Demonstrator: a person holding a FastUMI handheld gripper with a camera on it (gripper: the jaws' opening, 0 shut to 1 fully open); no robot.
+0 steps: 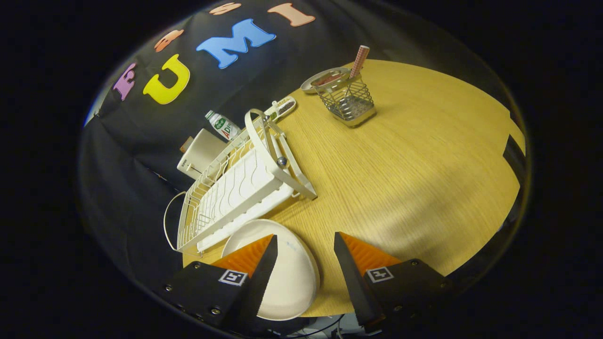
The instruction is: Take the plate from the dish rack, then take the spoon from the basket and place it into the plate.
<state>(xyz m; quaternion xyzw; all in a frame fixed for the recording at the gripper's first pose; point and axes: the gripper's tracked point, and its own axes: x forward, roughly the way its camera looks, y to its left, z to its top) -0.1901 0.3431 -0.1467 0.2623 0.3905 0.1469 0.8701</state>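
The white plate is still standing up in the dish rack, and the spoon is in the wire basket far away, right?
Not quite. In the gripper view the white plate lies flat on the table beside the dish rack, partly under the open gripper. The spoon is indeed in the wire basket, far beyond the fingers.

A round, light wooden table [424, 155] stands against black cloth [141, 155], apparently lit from above.
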